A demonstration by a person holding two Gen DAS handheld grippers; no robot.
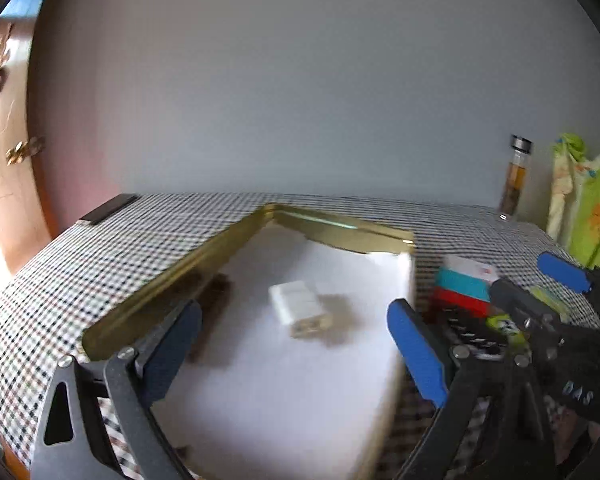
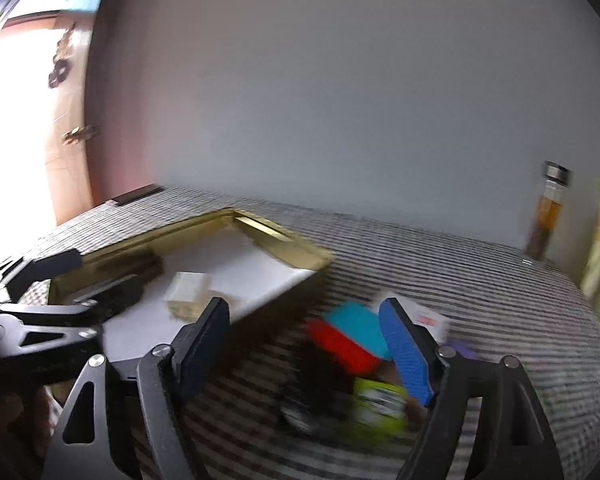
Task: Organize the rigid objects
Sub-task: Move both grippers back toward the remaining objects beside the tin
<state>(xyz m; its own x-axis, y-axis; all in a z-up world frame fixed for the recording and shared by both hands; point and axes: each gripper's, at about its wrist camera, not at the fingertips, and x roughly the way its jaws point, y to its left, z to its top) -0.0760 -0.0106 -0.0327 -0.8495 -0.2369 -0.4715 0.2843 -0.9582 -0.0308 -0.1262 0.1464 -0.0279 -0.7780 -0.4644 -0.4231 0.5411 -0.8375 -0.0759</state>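
Left tongs (image 1: pixel 296 344) are spread wide w/ nothing between the pads, hanging over the gold-rimmed tray (image 1: pixel 172 268), which sits mid-counter on the checked cloth (image 1: pixel 100 248). Tray has a white liner; on it lies a white charger block (image 1: pixel 300 306), roughly centre, free of both pads. A dark brown item (image 1: pixel 210 300) lies against the tray's left wall; too blurred to name.

Right tongs (image 2: pixel 306 346) are also wide open, empty, over the pile just off the tray's right side: red block (image 2: pixel 344 346), teal block (image 2: pixel 358 326), white box (image 2: pixel 432 320), lime-green pack (image 2: pixel 380 408), plus a black thing (image 2: pixel 312 396) at the near edge of the pile. All smeared by motion blur in the right view.

Left view only: the pile reads sharper, red under teal under white, stacked, & the right tongs' blue pads straddle it from the side. Right view only: the left tongs' dark frame at the tray's near-left corner, & the tray's right wall.

Both views: glass bottle (image 1: pixel 516 176) w/ amber contents at the counter's far right edge by the wall, flat black slab (image 1: pixel 108 210) at the far left corner. A green printed bag (image 1: pixel 584 204) stands beside the bottle.
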